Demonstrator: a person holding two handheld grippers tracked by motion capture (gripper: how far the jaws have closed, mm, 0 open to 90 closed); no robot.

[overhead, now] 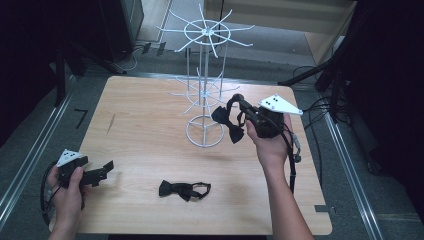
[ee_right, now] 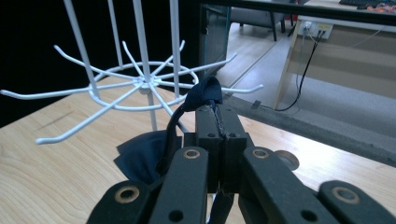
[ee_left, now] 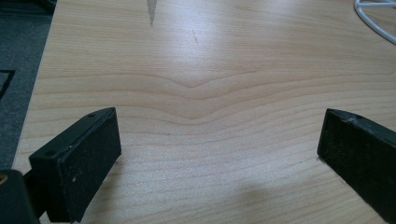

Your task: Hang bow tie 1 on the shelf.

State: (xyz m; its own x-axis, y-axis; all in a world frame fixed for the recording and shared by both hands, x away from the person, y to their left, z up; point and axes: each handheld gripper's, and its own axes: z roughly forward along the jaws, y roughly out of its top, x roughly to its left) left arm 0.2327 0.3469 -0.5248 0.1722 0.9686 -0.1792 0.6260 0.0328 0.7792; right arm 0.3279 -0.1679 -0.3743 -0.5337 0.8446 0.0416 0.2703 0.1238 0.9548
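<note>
A dark bow tie (overhead: 227, 124) hangs from my right gripper (overhead: 240, 106), whose jaws are shut on its strap. It hangs beside the lower hooks of a white wire rack (overhead: 204, 75). In the right gripper view the strap (ee_right: 205, 93) loops over the closed tips of the right gripper (ee_right: 218, 114), the bow tie (ee_right: 140, 158) dangles at the left, and a ring of rack hooks (ee_right: 140, 84) lies just beyond. A second bow tie (overhead: 184, 189) lies flat on the table's near middle. My left gripper (overhead: 102, 172) rests at the table's left edge, and in the left gripper view (ee_left: 219, 149) its jaws stand wide over bare wood.
The rack's round wire base (overhead: 205, 131) stands on the wooden table (overhead: 140, 125), and its edge (ee_left: 373, 18) shows in the left gripper view. Dark stands and cables (overhead: 320, 105) line the floor at the right. Grey floor borders the table's left side (ee_left: 18, 93).
</note>
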